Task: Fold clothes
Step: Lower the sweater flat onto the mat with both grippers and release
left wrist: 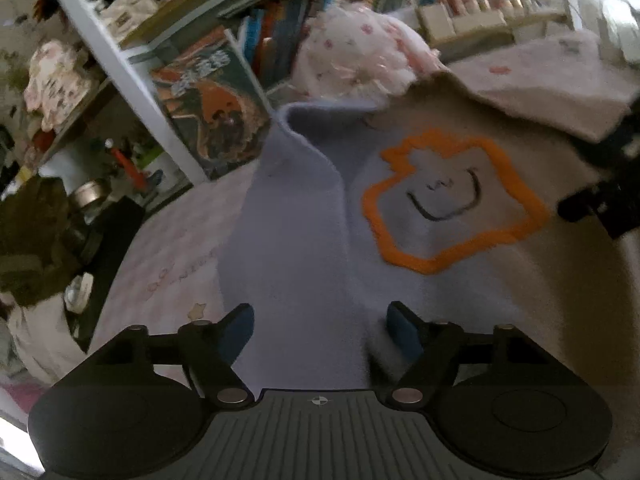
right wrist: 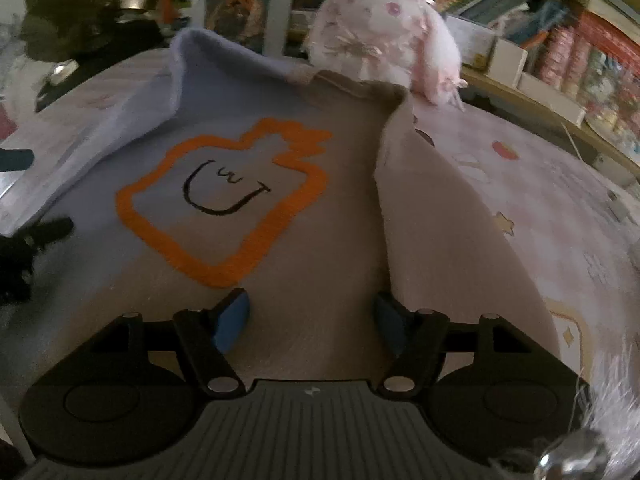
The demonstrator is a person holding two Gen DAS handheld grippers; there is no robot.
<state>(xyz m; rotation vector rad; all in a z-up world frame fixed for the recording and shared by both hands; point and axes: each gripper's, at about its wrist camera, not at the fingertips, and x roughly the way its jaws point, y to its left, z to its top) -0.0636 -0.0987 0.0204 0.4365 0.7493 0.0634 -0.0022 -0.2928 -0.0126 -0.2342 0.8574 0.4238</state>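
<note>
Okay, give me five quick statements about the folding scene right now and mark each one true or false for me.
1. The garment carries an orange outline with a smiling face drawn inside it. True.
2. The left gripper is clamped shut on a sleeve. False: its fingers stand apart, with fabric lying between them.
3. A pink fluffy item sits beyond the garment's far edge, near the bookshelf. True.
4. The right gripper is open. True.
5. The garment is hanging from a hanger. False: it lies spread on a pale printed surface, with both side flaps turned inward.
</note>
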